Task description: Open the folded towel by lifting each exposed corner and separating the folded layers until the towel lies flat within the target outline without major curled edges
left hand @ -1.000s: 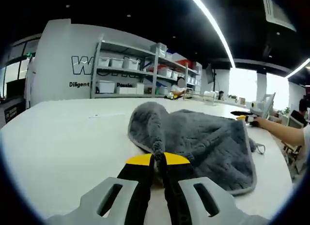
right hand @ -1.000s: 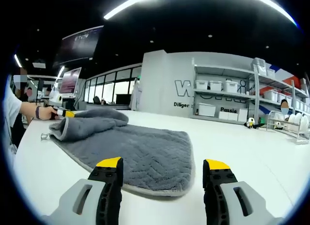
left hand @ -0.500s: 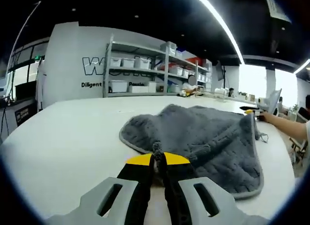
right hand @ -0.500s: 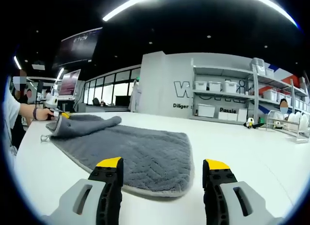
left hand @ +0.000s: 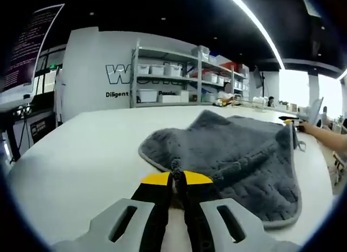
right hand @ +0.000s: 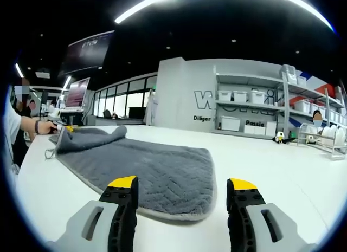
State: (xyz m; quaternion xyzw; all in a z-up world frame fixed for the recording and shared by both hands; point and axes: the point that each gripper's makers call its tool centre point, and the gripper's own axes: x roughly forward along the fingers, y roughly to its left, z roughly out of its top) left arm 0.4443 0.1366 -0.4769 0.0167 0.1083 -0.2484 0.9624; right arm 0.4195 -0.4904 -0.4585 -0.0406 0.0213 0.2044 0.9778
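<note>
Pinching a bunched corner of the grey towel (left hand: 238, 154), the left gripper (left hand: 177, 179) has its yellow-tipped jaws pressed nearly together, with a small knot of fabric standing up between the tips. From that pinch the towel spreads away ahead and to the right of the jaws across the white tabletop (left hand: 81, 154), its surface creased into ridges and its pale hem curving along the near right edge. At the towel's far right corner a hand (left hand: 310, 127) reaches in from the side.

The right gripper (right hand: 184, 182) holds its jaws wide apart, with nothing between them and bare tabletop (right hand: 282, 170) under the gap. They touch nothing. The towel (right hand: 157, 173) lies just ahead of the left jaw, its rounded near corner and light hem reaching into the space between the two tips. From there it stretches away to the left, mostly flat, with a herringbone weave showing. At its far left end the cloth rises in a fold, where the left gripper (right hand: 66, 128) and the person's hand (right hand: 46, 126) meet it. A small loop hangs off the towel's edge close to that end.

Shelves (right hand: 255, 114) with white bins stand against the wall beyond the tabletop.
</note>
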